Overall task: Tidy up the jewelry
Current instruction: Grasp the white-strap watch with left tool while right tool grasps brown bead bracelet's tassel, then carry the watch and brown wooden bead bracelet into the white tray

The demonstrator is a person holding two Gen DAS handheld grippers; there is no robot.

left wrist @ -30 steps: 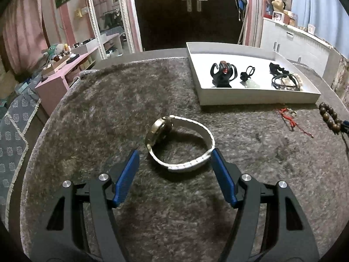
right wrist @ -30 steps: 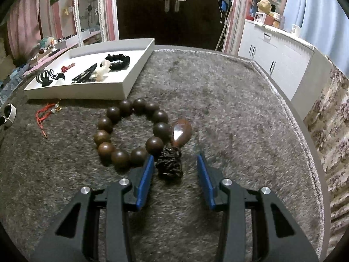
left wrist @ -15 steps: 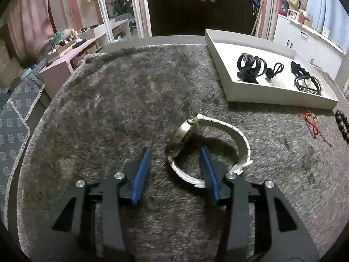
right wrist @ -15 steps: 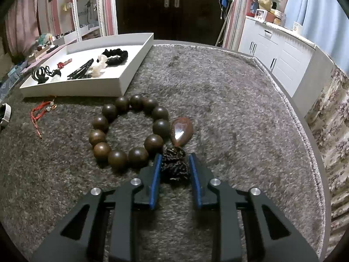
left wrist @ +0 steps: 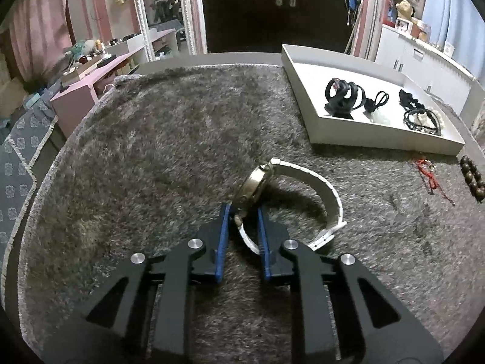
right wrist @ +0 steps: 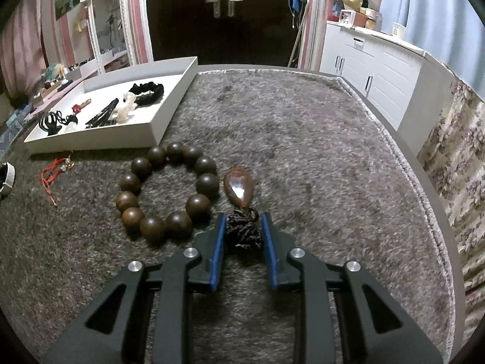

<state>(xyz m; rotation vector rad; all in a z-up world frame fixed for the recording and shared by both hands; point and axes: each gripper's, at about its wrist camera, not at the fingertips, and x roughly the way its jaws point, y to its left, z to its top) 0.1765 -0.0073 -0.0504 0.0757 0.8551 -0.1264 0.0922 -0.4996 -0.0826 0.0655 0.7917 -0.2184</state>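
Note:
A gold-cased watch (left wrist: 256,182) with a white strap lies on its side on the grey shaggy mat. My left gripper (left wrist: 242,209) is closing on it, blue pads pressing the case edge and strap near the lug. In the right wrist view, a bracelet of dark wooden beads (right wrist: 203,206) lies beside a brown teardrop pendant (right wrist: 239,188). My right gripper (right wrist: 243,217) is shut on the pendant's dark cord bundle (right wrist: 244,230). The white tray (left wrist: 379,144) holds several black hair ties and pale pieces.
A red cord charm (right wrist: 51,173) lies on the mat in front of the tray (right wrist: 91,144), between watch and beads. The mat's edge and table rim curve close on the right, with white cabinets (right wrist: 363,69) beyond. A pink shelf (left wrist: 91,91) stands far left.
My left gripper moved forward and its jaws came together around the watch. My right gripper's jaws narrowed onto the pendant's cord bundle. Neither piece has left the mat.

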